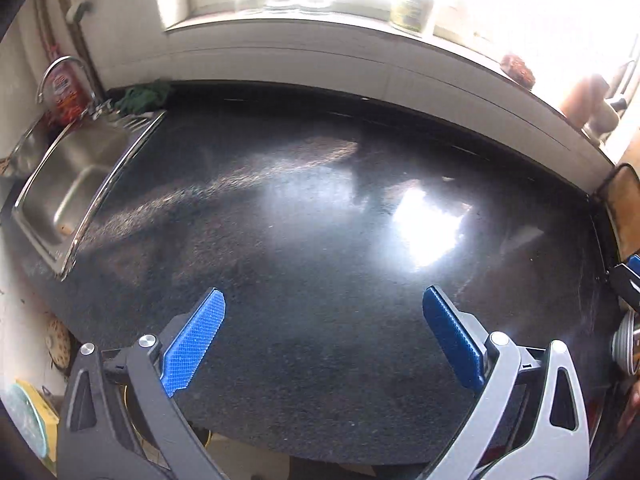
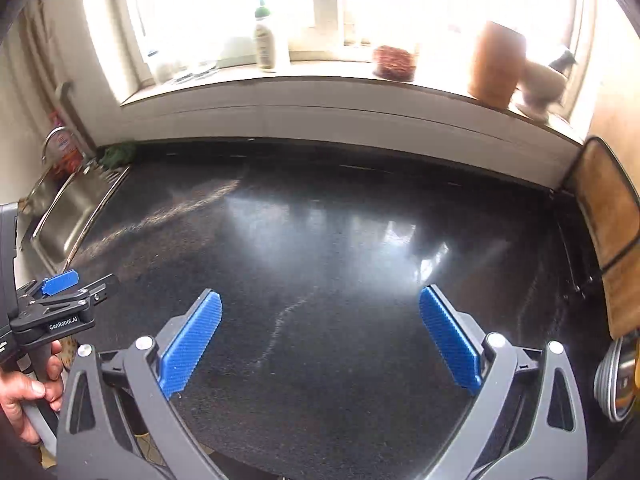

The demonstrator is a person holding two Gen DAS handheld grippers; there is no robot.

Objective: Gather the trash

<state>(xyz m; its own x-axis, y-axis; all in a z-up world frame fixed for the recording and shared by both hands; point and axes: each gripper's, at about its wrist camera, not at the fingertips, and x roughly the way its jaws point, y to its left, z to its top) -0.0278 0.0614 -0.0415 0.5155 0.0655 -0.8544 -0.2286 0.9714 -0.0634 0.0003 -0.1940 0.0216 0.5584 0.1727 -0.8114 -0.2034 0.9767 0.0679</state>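
My left gripper [image 1: 324,300] is open and empty above the black speckled counter [image 1: 304,240], its blue pads spread wide. My right gripper [image 2: 320,300] is open and empty too, over the same counter [image 2: 320,264]. The left gripper also shows at the left edge of the right wrist view [image 2: 60,284], held in a hand. A corner of the right gripper shows at the right edge of the left wrist view [image 1: 630,276]. I see no trash on the counter in either view.
A steel sink [image 1: 68,184] with a tap [image 1: 60,76] is at the left. A green cloth [image 1: 144,94] lies at the back. The window sill [image 2: 340,80] holds a bottle [image 2: 265,40], a brown bowl [image 2: 394,62] and a wooden jar [image 2: 496,64]. A wooden board [image 2: 612,220] leans at the right.
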